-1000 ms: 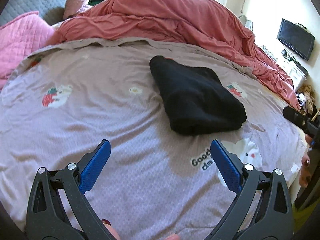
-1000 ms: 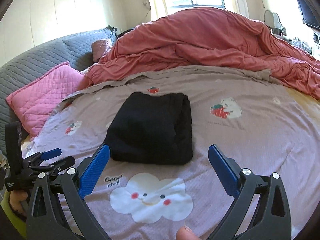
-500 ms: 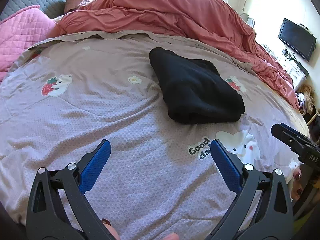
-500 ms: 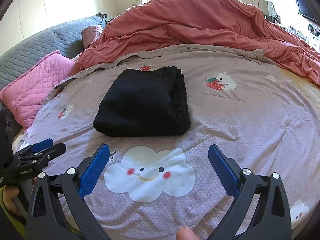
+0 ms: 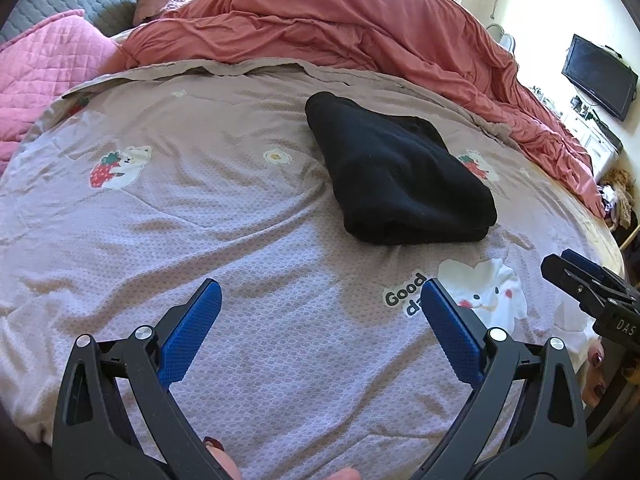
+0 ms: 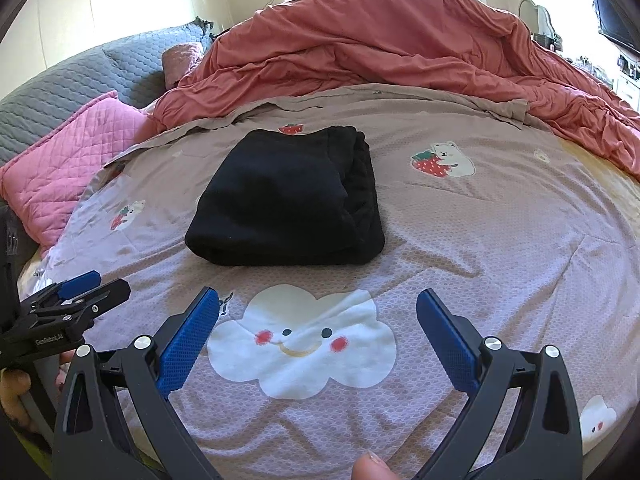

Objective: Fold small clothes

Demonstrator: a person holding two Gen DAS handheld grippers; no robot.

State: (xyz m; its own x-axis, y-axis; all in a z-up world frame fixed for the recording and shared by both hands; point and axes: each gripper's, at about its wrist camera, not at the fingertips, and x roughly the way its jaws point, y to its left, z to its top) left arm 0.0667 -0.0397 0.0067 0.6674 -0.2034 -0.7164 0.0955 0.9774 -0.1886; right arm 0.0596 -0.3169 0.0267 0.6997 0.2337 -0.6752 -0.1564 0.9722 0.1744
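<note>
A black garment (image 5: 396,176) lies folded into a thick rectangle on the mauve printed bed cover (image 5: 200,208); in the right wrist view the same garment (image 6: 288,204) sits just beyond a white cloud print. My left gripper (image 5: 320,300) hangs open above the cover, short of the garment and to its left, nothing between its blue pads. My right gripper (image 6: 318,308) is open too, over the cloud print, a little short of the garment. Each gripper shows at the edge of the other's view: the right gripper (image 5: 580,280), the left gripper (image 6: 76,296).
A rumpled red duvet (image 5: 340,28) is heaped across the far side of the bed. Pink quilted pillows (image 5: 44,64) and a grey headboard (image 6: 80,76) lie at the left. A TV (image 5: 600,76) and cluttered furniture stand at the right wall.
Both grippers have drawn back and lowered toward the bed's near edge, so the garment sits a bit farther away. Both stay open; the garment has not moved.
</note>
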